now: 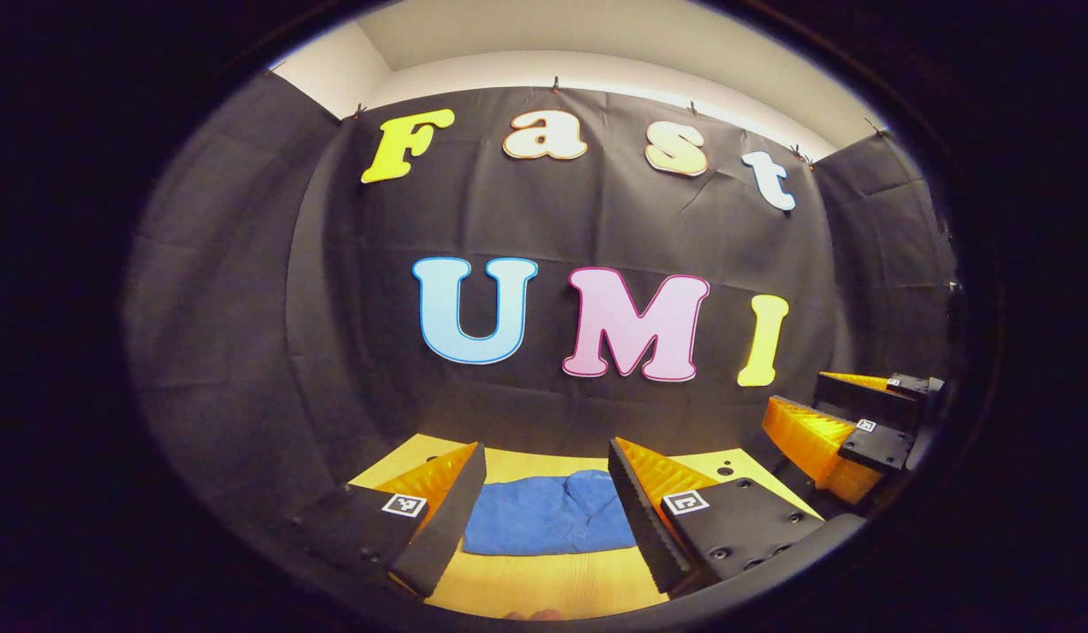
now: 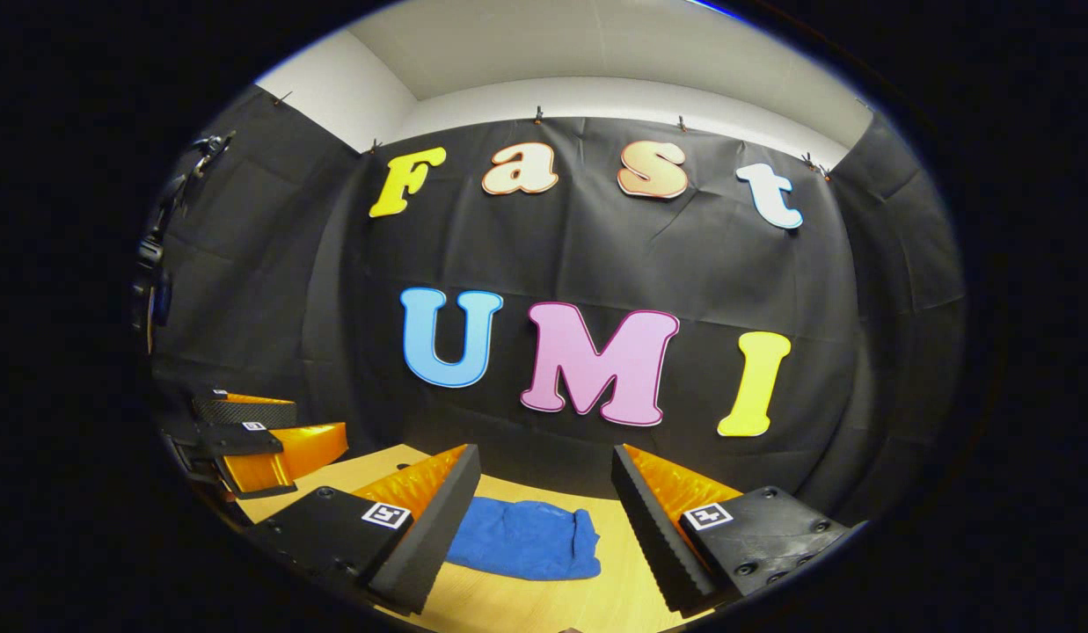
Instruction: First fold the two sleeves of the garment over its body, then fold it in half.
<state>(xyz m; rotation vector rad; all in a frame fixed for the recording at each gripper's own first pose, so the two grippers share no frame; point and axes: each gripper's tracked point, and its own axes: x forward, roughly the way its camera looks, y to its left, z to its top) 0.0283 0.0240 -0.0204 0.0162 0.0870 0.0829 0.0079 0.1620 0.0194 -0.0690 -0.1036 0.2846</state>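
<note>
Between the spread fingers of the left gripper [image 1: 544,519], which pinch nothing, the blue garment [image 1: 548,519] lies on the wooden table [image 1: 552,585], low and straight ahead. The right gripper [image 2: 544,527] is likewise wide open and empty, with the garment [image 2: 526,538] ahead of it and a little toward its own left finger. Both hang above the table, apart from the cloth. The garment looks already bundled into a compact slab, its long axis running across both views, side to side. I judge the left gripper slightly better centred on it, though neither is clearly nearer. Each gripper also appears at the other view's edge. Sleeves, collar and hem cannot be told apart, and the fingers hide the garment's ends, so how many folds are done is unclear.
</note>
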